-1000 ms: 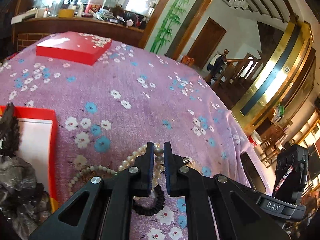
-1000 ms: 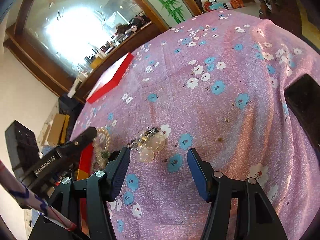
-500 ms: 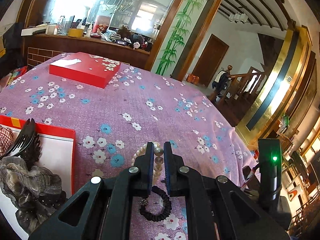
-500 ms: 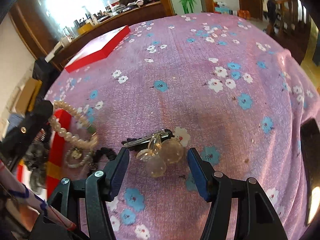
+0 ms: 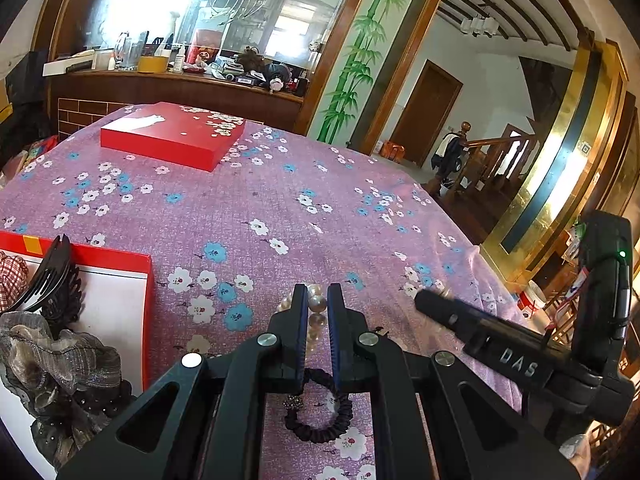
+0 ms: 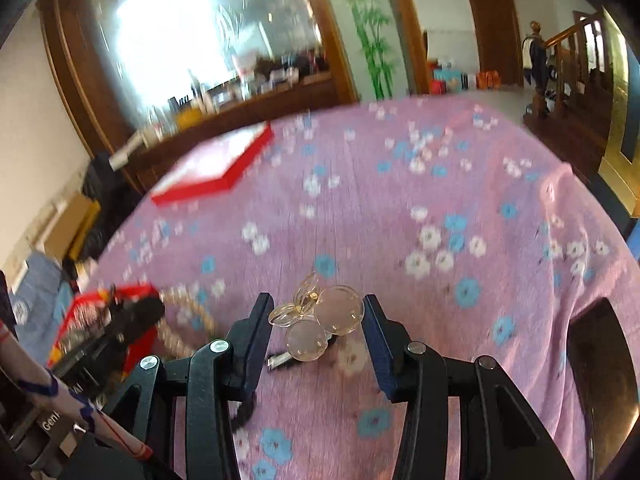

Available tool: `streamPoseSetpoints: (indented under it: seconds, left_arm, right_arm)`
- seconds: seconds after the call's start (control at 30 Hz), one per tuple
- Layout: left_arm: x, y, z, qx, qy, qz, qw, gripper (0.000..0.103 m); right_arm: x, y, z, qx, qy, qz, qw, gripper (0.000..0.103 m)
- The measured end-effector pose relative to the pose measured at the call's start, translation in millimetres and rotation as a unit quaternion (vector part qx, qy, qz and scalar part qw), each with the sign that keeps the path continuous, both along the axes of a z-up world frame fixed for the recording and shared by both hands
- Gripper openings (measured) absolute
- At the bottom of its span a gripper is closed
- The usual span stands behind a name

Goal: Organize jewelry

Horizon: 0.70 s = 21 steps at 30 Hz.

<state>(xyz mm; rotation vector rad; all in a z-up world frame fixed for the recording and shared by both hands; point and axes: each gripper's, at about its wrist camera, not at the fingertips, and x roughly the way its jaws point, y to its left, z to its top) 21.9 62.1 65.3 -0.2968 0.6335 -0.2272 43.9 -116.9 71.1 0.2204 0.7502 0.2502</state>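
My left gripper (image 5: 318,294) is shut on a pearl bracelet (image 5: 317,303), holding it just above the purple flowered tablecloth (image 5: 248,208). A black hair tie (image 5: 320,428) lies under its fingers. In the right wrist view my right gripper (image 6: 317,301) has its jaws closing around a clear hair clip with glass-like balls (image 6: 336,312). The clip sits between the pads, which stand close at its sides; the clip's metal end rests on the cloth. The pearl bracelet (image 6: 188,312) and left gripper (image 6: 136,316) show blurred at the left.
A red tray with a white floor (image 5: 149,300) sits at the left, holding a black claw clip (image 5: 52,276) and a grey scrunchie (image 5: 60,364). A closed red box (image 5: 176,136) lies at the far side. The table's edge drops off at the right, near a dark object (image 6: 600,352).
The right gripper's jaws have narrowed around the clear clip, and its view has tilted up and rolled. The left gripper still holds the pearls and has tilted up slightly.
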Motion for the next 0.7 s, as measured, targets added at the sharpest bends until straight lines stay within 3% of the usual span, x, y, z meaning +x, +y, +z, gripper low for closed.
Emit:
streamPoseSetpoints:
  seconds: [0.13,0.23,0.7]
  left_arm:
    - [-0.8,-3.7,-0.3,0.004,-0.002,-0.003,1.0000,0.009]
    - [-2.6,-8.6,0.0,0.014,-0.006,-0.004,0.9999,0.009]
    - [-9.2,-16.2,3.7,0.048,-0.027,0.009,0.9985,0.009]
  right_arm:
    - [0.2,-10.0,-1.1,0.050,-0.010,0.009,0.999,0.049]
    - [-6.4,-12.1,8.7,0.046,-0.040,0.004,0.998,0.049]
    - [-11.3,-1.8,5.2,0.046,-0.035,0.029,0.998,0.049]
